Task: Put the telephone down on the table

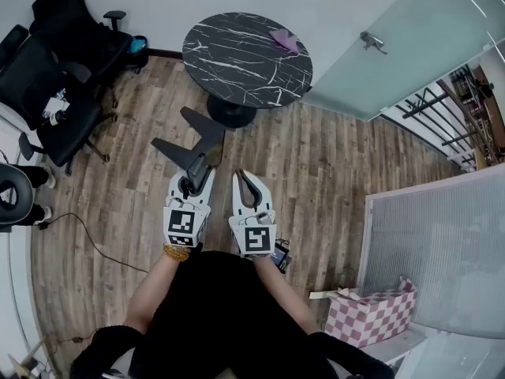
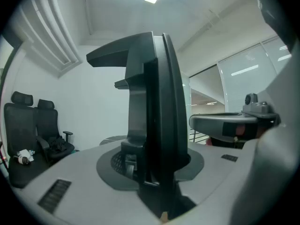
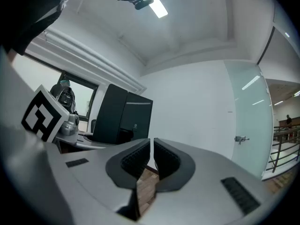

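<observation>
- Person's black-sleeved torso and arms (image 1: 213, 314) nearest, at the bottom of the head view, one white gripper in each hand.
- Left gripper (image 1: 192, 181): jaws pinch the dark grey plastic telephone handset (image 1: 193, 144). In the left gripper view the handset stands upright between the pads and fills the gap.
- Handset is in the air over the brown wood-plank floor (image 1: 316, 164), on the near side of the table and not touching it. Its two ends spread out to the left and far of the jaws.
- Right gripper (image 1: 251, 186): just right of the left one, pads pressed almost together with only a thin slit between them. Nothing in it, floor shows through.
- Pink-and-white checked box (image 1: 371, 316) near right, against a grey panel.
- Thin black cable (image 1: 87, 235) runs across the floor on the left.
- Black office chairs (image 1: 55, 77) far left.
- Round black table with white marble veining (image 1: 237, 54) far centre, beyond the handset.
- Small flat pink item (image 1: 284, 39) lies on its far right part, can't tell what it is.
- Frosted glass door with metal handle (image 1: 394, 38) far right.
</observation>
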